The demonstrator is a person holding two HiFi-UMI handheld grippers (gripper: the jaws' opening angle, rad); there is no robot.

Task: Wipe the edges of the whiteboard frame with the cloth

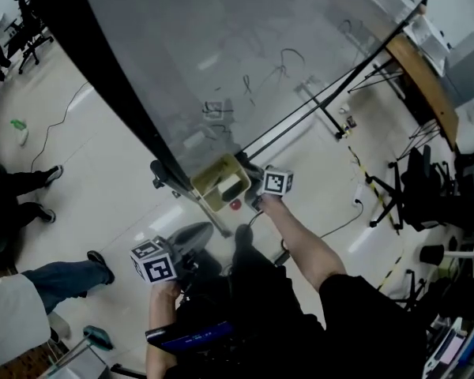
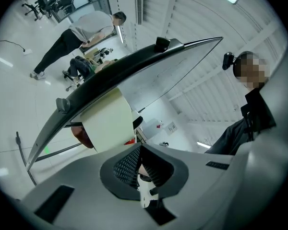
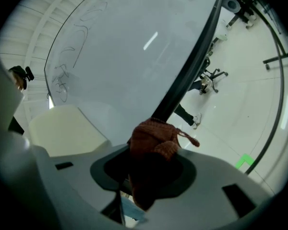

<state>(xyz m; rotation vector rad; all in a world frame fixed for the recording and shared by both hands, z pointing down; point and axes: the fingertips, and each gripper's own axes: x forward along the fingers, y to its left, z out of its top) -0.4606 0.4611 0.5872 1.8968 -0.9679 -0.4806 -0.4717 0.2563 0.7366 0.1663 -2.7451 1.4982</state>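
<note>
Cloth [image 3: 156, 140] held at the whiteboard frame [image 3: 189, 71], most edges judged not yet wiped

Head view. Shows right gripper [image 1: 257, 197] just beside the frame's lower corner, next to cream tray [image 1: 221, 181] that hangs at this corner. Shows left gripper [image 1: 191, 239] further below the frame, apart from it, touching nothing. Gives no clean or dirty mark anywhere along the frame, so cannot say from here which side is done.

Left gripper view. Looks up at the frame from under it, with the tray in front. Shows the two mesh pads [image 2: 127, 164] pressed together, with nothing between them. Plays no part in the wiping now, as far as can be judged.

Right gripper view. Shows the jaws clamped on the red-brown knitted cloth, which is bunched and stands out above them. Puts the cloth right at the black frame edge, close to the tray; cannot tell whether touching or only near.

Judgement. Cloth in grip and placed at one corner, so likely the start, or one short stretch, of the work. Long side of the frame going up from this corner, and the other sides, probably left to do.
</note>
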